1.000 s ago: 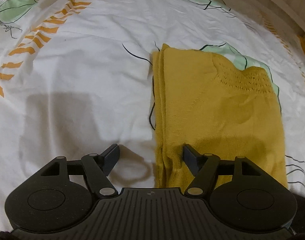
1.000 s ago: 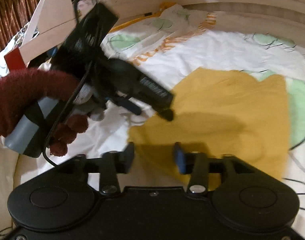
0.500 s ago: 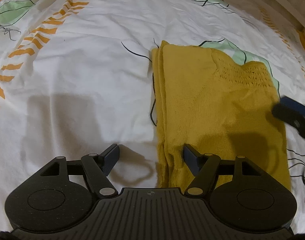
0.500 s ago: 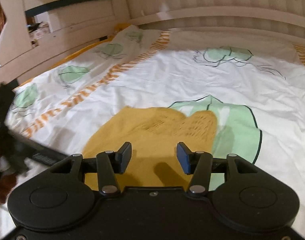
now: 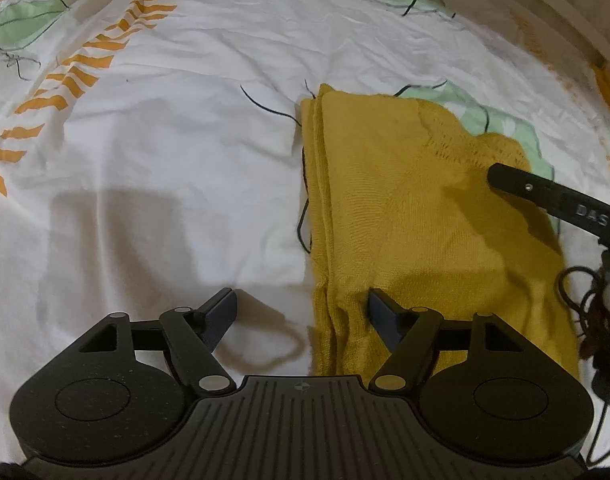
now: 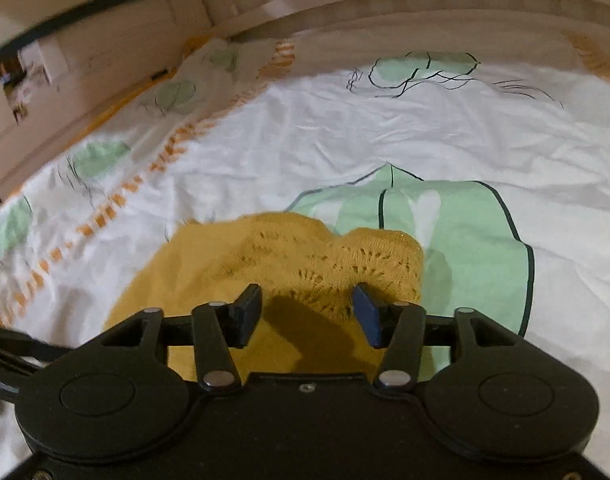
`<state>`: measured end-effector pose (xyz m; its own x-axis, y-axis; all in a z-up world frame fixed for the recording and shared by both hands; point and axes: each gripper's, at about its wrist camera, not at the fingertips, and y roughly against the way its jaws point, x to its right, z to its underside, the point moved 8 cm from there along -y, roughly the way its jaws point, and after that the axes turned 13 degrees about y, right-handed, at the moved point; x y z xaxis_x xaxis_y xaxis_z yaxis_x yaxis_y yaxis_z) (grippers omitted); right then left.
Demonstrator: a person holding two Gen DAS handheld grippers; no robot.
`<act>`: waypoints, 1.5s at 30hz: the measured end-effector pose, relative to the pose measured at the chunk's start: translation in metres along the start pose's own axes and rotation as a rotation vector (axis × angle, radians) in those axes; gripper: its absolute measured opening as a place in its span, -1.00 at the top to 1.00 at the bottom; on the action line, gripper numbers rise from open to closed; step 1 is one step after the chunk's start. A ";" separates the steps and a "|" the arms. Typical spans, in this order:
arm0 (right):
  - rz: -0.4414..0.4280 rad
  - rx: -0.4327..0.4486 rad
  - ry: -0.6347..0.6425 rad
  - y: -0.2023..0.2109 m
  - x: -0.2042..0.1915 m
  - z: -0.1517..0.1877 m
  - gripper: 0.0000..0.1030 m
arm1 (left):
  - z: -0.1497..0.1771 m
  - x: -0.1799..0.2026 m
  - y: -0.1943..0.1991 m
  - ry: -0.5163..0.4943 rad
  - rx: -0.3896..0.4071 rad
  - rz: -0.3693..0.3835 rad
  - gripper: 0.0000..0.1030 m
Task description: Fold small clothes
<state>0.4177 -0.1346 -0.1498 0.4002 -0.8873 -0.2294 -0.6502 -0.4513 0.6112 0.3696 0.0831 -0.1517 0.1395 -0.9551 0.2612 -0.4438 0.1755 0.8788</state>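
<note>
A mustard-yellow knitted garment [image 5: 417,216] lies folded in a long strip on the bed sheet [image 5: 165,168]; its lacy hem is at the far end. My left gripper [image 5: 301,312] is open and empty, low over the near left edge of the garment, with the folded edge between its fingers. My right gripper [image 6: 307,314] is open and empty, just above the lacy hem [image 6: 329,260]. In the left wrist view one right finger [image 5: 545,196] reaches in from the right over the hem.
The white sheet has green leaf prints [image 6: 445,232] and orange stripes [image 5: 85,60]. A wooden bed frame [image 6: 345,4] runs along the far edge. Cables [image 5: 585,292] hang at the right of the left wrist view.
The right gripper swung from the near end of the garment to its far lacy hem and entered the left wrist view. The left gripper has stayed put and open.
</note>
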 end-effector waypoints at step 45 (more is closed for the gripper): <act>-0.333 0.017 -0.370 -0.014 0.033 0.019 -0.95 | 0.024 0.043 -0.008 0.128 -0.169 0.387 -0.67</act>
<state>0.4275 -0.1594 -0.1803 0.3335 -0.6677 -0.6656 -0.5381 -0.7145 0.4471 0.3579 0.0346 -0.1564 0.1053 -0.7760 0.6219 -0.3353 0.5610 0.7568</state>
